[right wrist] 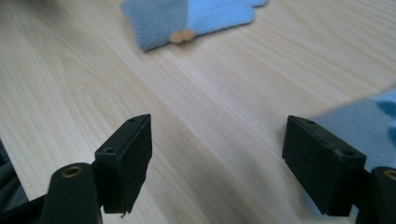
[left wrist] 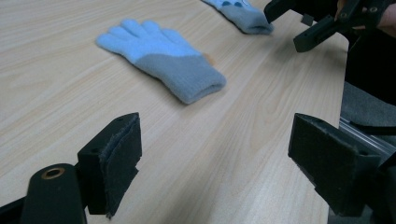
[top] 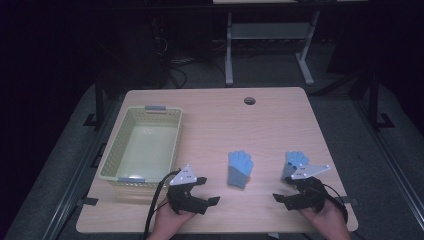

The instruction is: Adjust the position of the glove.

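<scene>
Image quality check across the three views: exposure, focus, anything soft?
High view: dim overall, surroundings nearly black, the table evenly lit, the basket and both gloves readable. Left gripper view: bright, the centre glove sharp, near jaws slightly soft. Right gripper view: the glove at top and the one at right are blurred, wood grain reasonably crisp, no glare.

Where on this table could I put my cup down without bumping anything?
The far right part of the table, between the basket and the right edge, beyond both gloves, is bare. The near edge is crowded: left gripper, middle glove, right glove, right gripper.
</scene>
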Available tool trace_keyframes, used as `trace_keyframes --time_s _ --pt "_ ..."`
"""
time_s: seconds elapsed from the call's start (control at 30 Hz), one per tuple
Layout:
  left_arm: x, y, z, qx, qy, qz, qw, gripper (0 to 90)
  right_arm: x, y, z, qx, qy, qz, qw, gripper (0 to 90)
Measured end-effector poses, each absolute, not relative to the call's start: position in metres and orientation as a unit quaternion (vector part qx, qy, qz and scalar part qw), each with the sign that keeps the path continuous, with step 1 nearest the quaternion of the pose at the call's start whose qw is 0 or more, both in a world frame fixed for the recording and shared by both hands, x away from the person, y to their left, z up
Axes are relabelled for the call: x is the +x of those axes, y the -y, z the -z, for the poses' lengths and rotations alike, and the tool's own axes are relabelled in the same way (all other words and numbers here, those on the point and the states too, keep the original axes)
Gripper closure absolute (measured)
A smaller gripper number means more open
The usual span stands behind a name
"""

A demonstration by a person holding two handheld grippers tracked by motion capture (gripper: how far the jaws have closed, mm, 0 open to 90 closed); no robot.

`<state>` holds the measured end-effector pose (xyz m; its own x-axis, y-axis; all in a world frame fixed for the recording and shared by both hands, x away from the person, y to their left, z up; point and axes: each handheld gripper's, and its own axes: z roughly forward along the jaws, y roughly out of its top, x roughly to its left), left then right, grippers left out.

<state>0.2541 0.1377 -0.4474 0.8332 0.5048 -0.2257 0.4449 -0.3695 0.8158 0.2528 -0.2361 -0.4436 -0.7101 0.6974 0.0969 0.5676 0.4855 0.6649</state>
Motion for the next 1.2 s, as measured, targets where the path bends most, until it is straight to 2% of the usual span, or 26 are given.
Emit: trace_keyframes --time_s 0.93,1.2 --pt "0.251 -0.139 0.444 0.823 -0.281 -0.038 0.492 17.3 0.297 0.262 0.384 0.381 -0.861 -0.316 0.120 28.0" --pt "0.248 -0.134 0.444 0.825 -0.280 -0.037 0.491 17.5 0.312 0.265 0.379 0.385 -0.861 -0.309 0.123 30.5"
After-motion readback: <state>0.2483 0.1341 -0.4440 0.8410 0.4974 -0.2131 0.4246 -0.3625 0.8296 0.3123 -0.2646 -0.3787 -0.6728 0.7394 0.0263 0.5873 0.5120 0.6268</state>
